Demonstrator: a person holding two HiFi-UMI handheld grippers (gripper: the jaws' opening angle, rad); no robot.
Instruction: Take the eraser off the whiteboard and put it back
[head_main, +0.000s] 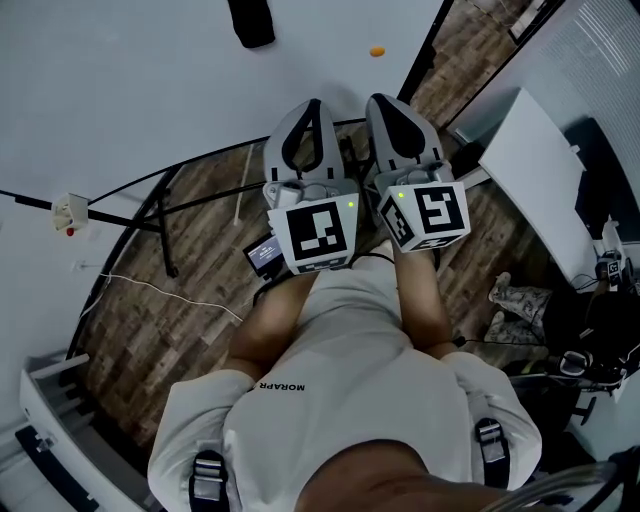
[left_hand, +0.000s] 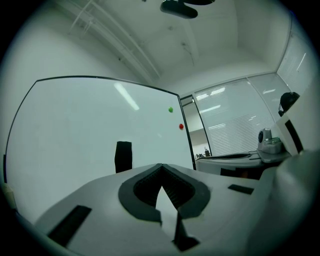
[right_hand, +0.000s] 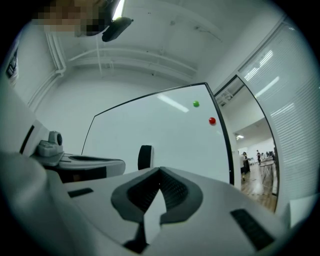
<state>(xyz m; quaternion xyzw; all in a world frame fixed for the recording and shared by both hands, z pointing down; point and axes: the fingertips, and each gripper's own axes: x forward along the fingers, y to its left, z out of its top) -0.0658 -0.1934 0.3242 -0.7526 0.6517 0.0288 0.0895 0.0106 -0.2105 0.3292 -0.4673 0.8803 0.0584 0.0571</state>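
The whiteboard stands close ahead. On it the black eraser sits upright, long axis vertical, ahead and slightly left of the left tongs, which are nearer than the right tongs. Both are closed, empty.

Side by side, left hand-held gripper, right hand-held gripper, jaws closed, empty

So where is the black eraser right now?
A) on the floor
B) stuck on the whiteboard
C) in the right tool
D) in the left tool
B: the eraser sits on the whiteboard, ahead of the left tool and right tool, both shut with nothing between their jaws.
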